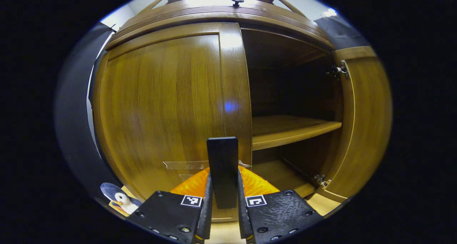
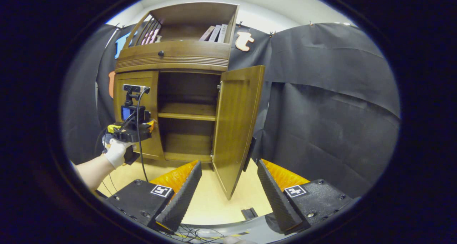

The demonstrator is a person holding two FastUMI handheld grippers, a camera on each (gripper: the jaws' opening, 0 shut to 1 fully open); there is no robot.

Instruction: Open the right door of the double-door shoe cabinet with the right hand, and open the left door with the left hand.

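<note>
The brown wooden shoe cabinet (image 2: 175,54) stands against the booth wall. Its right door (image 2: 237,126) is swung wide open, showing dark shelves (image 1: 289,129); the same door (image 1: 362,122) appears at the right edge of the left gripper view. The left door (image 1: 160,108) is closed. My left gripper (image 1: 223,178) is shut on that door's upright black handle (image 1: 222,154), both fingers pressing its sides. It is also seen from afar, the left gripper (image 2: 132,129) held by a gloved hand (image 2: 115,153) at the left door. My right gripper (image 2: 228,188) is open, well back from the cabinet, holding nothing.
A drawer with a small dark knob (image 1: 236,1) runs above the doors, and books (image 2: 216,33) stand on the top shelf. A penguin toy (image 1: 119,198) lies at the cabinet's lower left. A small black object (image 2: 249,213) and cables lie on the light wooden floor (image 2: 214,201).
</note>
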